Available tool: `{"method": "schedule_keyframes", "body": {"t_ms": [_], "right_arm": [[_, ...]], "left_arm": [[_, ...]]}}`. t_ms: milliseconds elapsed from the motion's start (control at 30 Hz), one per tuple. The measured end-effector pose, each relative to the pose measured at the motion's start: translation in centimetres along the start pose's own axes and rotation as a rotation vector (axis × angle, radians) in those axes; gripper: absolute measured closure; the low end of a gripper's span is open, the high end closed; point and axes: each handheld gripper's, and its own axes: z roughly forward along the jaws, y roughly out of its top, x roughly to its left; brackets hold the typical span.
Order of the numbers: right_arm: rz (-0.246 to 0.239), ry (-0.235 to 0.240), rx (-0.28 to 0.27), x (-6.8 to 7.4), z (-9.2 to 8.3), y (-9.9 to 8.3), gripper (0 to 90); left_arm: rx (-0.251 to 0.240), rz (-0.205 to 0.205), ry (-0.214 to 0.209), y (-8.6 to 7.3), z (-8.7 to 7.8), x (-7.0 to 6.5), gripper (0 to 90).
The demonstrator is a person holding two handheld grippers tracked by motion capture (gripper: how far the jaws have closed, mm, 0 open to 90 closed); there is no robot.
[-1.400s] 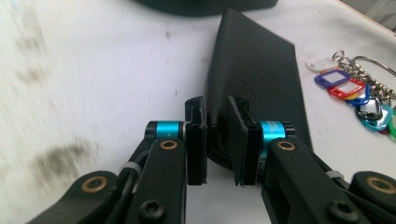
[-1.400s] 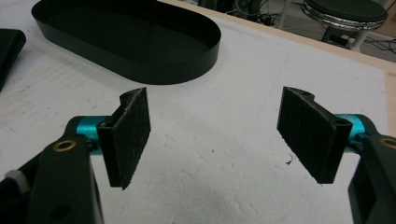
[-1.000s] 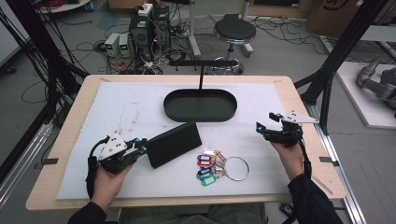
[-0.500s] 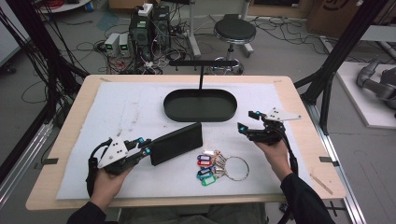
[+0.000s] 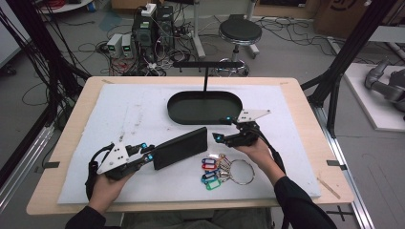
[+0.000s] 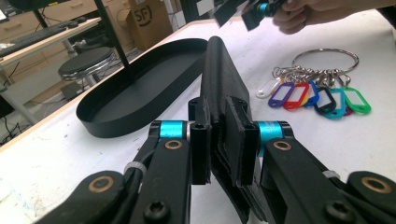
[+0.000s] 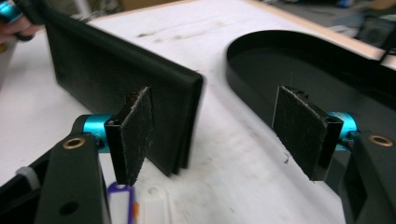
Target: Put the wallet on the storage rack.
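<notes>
A flat black case (image 5: 181,147) lies slantwise on the white mat. My left gripper (image 5: 149,156) is shut on its near end; in the left gripper view the pads (image 6: 240,140) clamp the case (image 6: 222,70) on edge. My right gripper (image 5: 217,137) stands open by the case's far end. Its jaws have just been closing a little, and nothing is pressed between them. In the right gripper view the case's end (image 7: 107,79) sits just ahead of the right gripper (image 7: 215,126), behind one pad (image 7: 137,126). A key ring (image 5: 241,171) with coloured tags (image 5: 210,171) lies under the right hand.
A black oval tray (image 5: 172,112) sits behind the case, with a T-shaped stand (image 5: 205,71) rising from its far rim. The mat covers a wooden table (image 5: 305,109). Behind the table are a stool (image 5: 239,33), cables and electronics boxes on the floor.
My right gripper has travelled left across the mat, from the table's right side up to the case's far end. The left gripper and the case have stayed put.
</notes>
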Motion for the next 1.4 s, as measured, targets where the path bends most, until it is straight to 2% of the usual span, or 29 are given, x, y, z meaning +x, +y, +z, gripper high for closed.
{"method": "schedule_keyframes", "body": {"t_ms": [33,67,133,267,333,367,433,500,533,567,600,700,800,833,867,967,1000,1033,1100,1133,1167,1200,1367,1400], "right_arm": [[0.0,0.0,0.0,0.0,0.0,0.0,30.0],[-0.029,0.017,0.024,0.2,1.0,0.2,30.1],[-0.047,0.035,0.039,0.3,1.9,0.4,30.3],[-0.062,0.085,0.038,0.3,2.9,0.4,34.5],[-0.067,0.093,0.039,0.4,3.0,0.4,35.2],[-0.063,0.128,0.048,0.5,3.4,0.3,36.1],[-0.062,0.151,0.062,0.5,3.7,0.3,37.5],[-0.07,0.179,0.068,0.7,4.0,0.3,44.5],[-0.09,0.195,0.071,0.9,4.1,0.4,48.5],[-0.104,0.186,0.076,1.1,4.1,0.4,50.5],[-0.11,0.178,0.08,1.2,4.0,0.5,54.6],[-0.134,0.215,0.086,1.0,3.7,0.5,65.6],[-0.179,0.234,0.093,1.3,3.4,0.7,72.4],[-0.179,0.234,0.093,1.3,3.4,0.7,72.4],[-0.201,0.242,0.085,1.6,3.2,0.8,74.7],[-0.222,0.242,0.07,1.9,3.0,1.0,75.8],[-0.239,0.249,0.068,2.1,2.8,1.1,76.3],[-0.238,0.252,0.062,2.2,2.7,1.2,76.4],[-0.247,0.25,0.062,2.3,2.6,1.3,76.6],[-0.258,0.249,0.055,2.4,2.5,1.3,76.8],[-0.258,0.249,0.055,2.4,2.5,1.3,76.8],[-0.256,0.25,0.046,2.5,2.4,1.4,77.0],[-0.253,0.253,0.042,2.5,2.2,1.5,77.1],[-0.252,0.254,0.039,2.5,2.1,1.5,77.1]], "left_arm": [[0.0,0.0,0.0,0.0,0.0,0.0,80.1],[0.0,0.004,-0.005,-0.1,0.0,0.0,80.1],[-0.003,0.005,-0.011,-0.1,-0.1,-0.1,80.1],[-0.01,0.014,-0.028,-0.1,-0.1,-0.1,80.1],[-0.009,0.024,-0.033,-0.1,-0.2,-0.1,80.1],[-0.01,0.023,-0.035,-0.1,-0.2,-0.1,80.1],[-0.012,0.024,-0.042,-0.2,-0.2,-0.1,80.1],[-0.014,0.021,-0.044,-0.2,-0.2,-0.1,80.0],[-0.016,0.017,-0.044,-0.3,-0.2,0.0,79.9],[-0.016,0.017,-0.044,-0.3,-0.2,0.0,79.9],[-0.009,0.008,-0.037,-0.5,-0.4,0.1,79.5],[-0.003,-0.01,-0.028,-0.7,-0.5,0.4,76.7],[-0.001,-0.067,0.003,-1.0,-0.7,1.0,70.8],[-0.001,-0.067,0.003,-1.0,-0.7,1.0,66.8],[0.005,-0.11,0.018,-1.1,-0.6,1.2,59.4],[0.011,-0.128,0.022,-1.4,-0.7,1.5,50.9],[0.02,-0.167,0.014,-1.7,-0.7,1.9,47.6],[0.023,-0.188,-0.001,-1.9,-0.6,2.1,46.7],[0.032,-0.203,-0.007,-2.1,-0.5,2.2,42.7],[0.046,-0.235,-0.032,-2.6,-0.2,2.4,41.7],[0.046,-0.235,-0.032,-2.6,-0.2,2.4,41.7],[0.062,-0.257,-0.064,-3.0,0.4,2.5,41.7],[0.082,-0.267,-0.102,-3.2,1.7,2.5,43.4],[0.083,-0.265,-0.128,-3.1,2.2,2.5,46.5]]}}
